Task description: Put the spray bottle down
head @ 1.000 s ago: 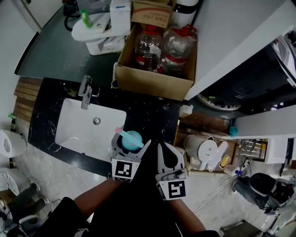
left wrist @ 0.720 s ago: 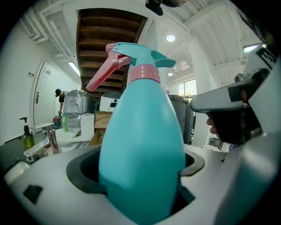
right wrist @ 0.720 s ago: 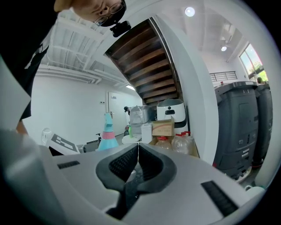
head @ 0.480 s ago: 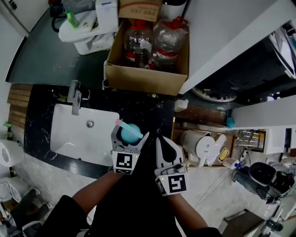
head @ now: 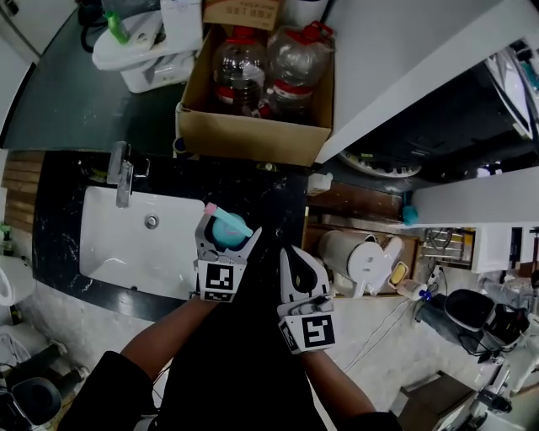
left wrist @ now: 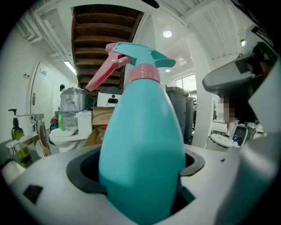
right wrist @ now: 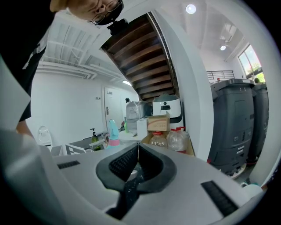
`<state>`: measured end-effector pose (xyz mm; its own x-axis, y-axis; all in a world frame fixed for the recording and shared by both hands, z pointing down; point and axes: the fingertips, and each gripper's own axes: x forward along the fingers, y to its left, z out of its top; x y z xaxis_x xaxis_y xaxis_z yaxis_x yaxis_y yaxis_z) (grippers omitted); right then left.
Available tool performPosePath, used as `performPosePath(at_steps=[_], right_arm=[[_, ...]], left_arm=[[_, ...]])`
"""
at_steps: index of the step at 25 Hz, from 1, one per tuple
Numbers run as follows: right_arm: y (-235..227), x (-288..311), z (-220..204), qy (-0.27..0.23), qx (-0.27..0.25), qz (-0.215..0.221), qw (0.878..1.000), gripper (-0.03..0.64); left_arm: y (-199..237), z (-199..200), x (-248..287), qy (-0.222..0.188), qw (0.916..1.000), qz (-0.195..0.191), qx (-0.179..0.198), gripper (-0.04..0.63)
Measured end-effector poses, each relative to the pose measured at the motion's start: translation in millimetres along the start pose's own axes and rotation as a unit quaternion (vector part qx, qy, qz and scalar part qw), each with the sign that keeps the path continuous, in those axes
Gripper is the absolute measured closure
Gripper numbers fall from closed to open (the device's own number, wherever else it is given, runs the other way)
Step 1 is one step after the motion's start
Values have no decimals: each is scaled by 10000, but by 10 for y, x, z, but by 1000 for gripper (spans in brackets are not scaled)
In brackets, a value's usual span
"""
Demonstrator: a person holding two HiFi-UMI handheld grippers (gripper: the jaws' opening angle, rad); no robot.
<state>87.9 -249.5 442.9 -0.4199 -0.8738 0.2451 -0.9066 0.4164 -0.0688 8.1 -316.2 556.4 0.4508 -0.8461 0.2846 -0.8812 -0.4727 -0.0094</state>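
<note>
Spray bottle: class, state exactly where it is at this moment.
In the head view, the spray bottle is held by the left gripper, over the black counter just right of the white sink.

I can read nothing outright. The small brown cardboard box (head: 242,10) beyond the big open cardboard carton (head: 253,135) carries a line of red print, too small and blurred for me to make out. My left gripper view shows that box's print too, equally unreadable. The clear plastic jugs (head: 240,67) in the carton wear red bands, with no lettering I can tell. The cubes (head: 219,279) on my left gripper (head: 227,234) and right gripper (head: 289,255) bear black-and-white square patterns only, without letters or numbers.
</note>
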Motion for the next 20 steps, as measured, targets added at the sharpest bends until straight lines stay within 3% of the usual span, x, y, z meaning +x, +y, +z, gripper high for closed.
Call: performPosePath(at_steps=[4,11,14,20], right_arm=[[33,-8,-111,155,104,15,9998,600],[-19,-21,-191,268,115,-82,9995,600],[-73,-37,-227,324,141,-182,9992,600],[-59,2,-381,517,153,-171,9984,600]], left_arm=[[-27,-111,58,26,9996,-198,218,135],[21,-280,173,182,9996,-215,72,135],[-10,-269,226,122,9994,-269,172,135],[38,-414,299,155,9997,-113,-162,135]])
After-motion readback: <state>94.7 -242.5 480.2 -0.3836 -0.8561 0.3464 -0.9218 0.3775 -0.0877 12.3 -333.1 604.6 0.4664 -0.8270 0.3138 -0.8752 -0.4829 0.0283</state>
